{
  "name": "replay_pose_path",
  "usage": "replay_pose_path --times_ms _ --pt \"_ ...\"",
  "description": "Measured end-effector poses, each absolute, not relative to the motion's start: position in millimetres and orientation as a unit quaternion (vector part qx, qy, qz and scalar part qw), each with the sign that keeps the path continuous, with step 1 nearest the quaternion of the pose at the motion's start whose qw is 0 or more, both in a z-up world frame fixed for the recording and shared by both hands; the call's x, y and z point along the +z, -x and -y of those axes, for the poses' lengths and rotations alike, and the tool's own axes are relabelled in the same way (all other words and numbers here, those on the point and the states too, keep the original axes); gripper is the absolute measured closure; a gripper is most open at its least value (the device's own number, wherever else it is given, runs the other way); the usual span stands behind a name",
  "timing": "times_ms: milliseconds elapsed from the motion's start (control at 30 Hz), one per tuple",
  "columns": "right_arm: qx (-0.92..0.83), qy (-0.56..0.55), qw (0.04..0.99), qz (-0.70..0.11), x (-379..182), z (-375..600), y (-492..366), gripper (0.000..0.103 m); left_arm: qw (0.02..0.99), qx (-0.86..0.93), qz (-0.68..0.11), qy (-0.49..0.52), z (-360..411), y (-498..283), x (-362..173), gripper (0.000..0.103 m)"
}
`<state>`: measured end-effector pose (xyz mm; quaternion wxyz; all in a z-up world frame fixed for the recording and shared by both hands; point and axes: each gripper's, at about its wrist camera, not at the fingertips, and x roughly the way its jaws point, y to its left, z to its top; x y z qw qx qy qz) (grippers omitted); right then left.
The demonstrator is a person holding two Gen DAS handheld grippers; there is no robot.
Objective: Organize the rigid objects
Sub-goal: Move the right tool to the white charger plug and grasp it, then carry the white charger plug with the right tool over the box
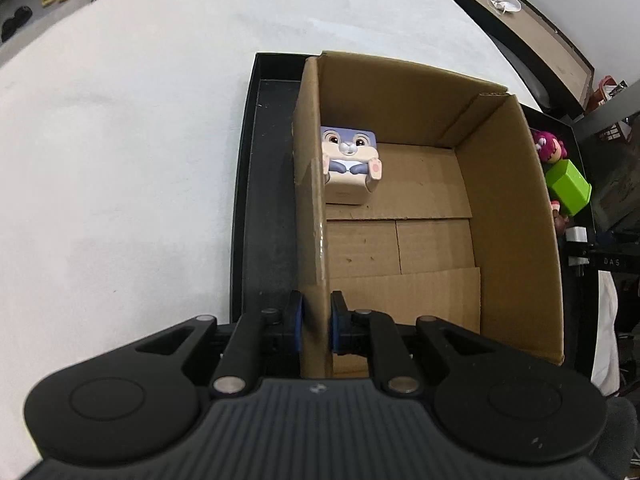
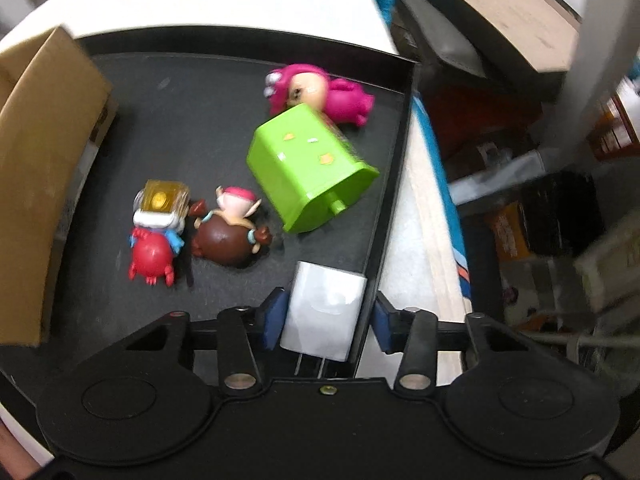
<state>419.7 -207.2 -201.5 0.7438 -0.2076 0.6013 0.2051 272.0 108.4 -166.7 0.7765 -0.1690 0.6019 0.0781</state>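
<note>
Between the blue pads of the right hand-held gripper (image 2: pixel 326 318) lies a white charger block (image 2: pixel 324 308), its prongs pointing back toward the camera, at the near right corner of a black tray (image 2: pixel 200 92). The jaws stand partly open: the left pad is at or nearly at the block's side, while the right pad stands clear, beyond the tray's rim. Farther into the tray lie a green cube (image 2: pixel 308 172), a pink figure (image 2: pixel 324 92), a brown figure (image 2: pixel 230 236) and a red figure (image 2: pixel 154 252).

The left hand-held gripper (image 1: pixel 316 322) is closed tight on the left wall of a cardboard box (image 1: pixel 516 208), one pad on each face. A rabbit cube (image 1: pixel 350 164) sits inside the box against that wall. The tray rests on a white surface (image 1: pixel 120 160).
</note>
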Motion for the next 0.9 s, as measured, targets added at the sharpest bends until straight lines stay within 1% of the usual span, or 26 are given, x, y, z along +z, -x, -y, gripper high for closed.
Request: replay_pose_path --times_ms 200,267,300,333,367,400,433,600,667,700,733,767,800,900 --pt "0.17 0.172 0.759 -0.604 -194 210 -414 0.061 0.776 0.053 -0.612 0.142 -113 -279 -168 0.089" --pt "0.159 0.164 0.768 -0.598 -188 211 -410 0.063 0.773 0.055 -0.615 0.15 -117 -282 -169 0.089" --pt "0.153 0.161 0.774 -0.593 -184 211 -407 0.067 0.772 0.054 -0.615 0.15 -117 -282 -170 0.089" --pt "0.144 0.157 0.78 -0.588 -180 212 -405 0.076 0.774 0.053 -0.613 0.148 -116 -281 -170 0.089" --pt "0.135 0.154 0.785 -0.585 -176 214 -404 0.09 0.778 0.051 -0.608 0.147 -114 -279 -169 0.089" --pt "0.13 0.15 0.788 -0.583 -173 216 -403 0.101 0.782 0.045 -0.604 0.145 -113 -277 -170 0.089" --pt "0.129 0.14 0.788 -0.585 -170 217 -401 0.102 0.786 0.043 -0.6 0.143 -113 -276 -170 0.088" --pt "0.117 0.157 0.785 -0.588 -176 208 -392 0.101 0.799 0.037 -0.586 0.13 -109 -267 -170 0.087" --pt "0.116 0.174 0.792 -0.573 -177 203 -390 0.101 0.806 0.038 -0.577 0.128 -109 -264 -169 0.087" --pt "0.115 0.18 0.793 -0.571 -177 202 -391 0.094 0.809 0.038 -0.574 0.124 -107 -262 -169 0.087" --pt "0.111 0.179 0.794 -0.571 -177 201 -392 0.081 0.811 0.04 -0.572 0.122 -106 -262 -168 0.087" --pt "0.109 0.175 0.794 -0.572 -178 202 -394 0.076 0.812 0.045 -0.569 0.124 -106 -261 -169 0.087" --pt "0.103 0.175 0.793 -0.574 -179 203 -395 0.074 0.813 0.048 -0.567 0.126 -105 -261 -169 0.087" --pt "0.1 0.168 0.796 -0.572 -178 204 -394 0.073 0.818 0.058 -0.558 0.128 -102 -256 -166 0.087"
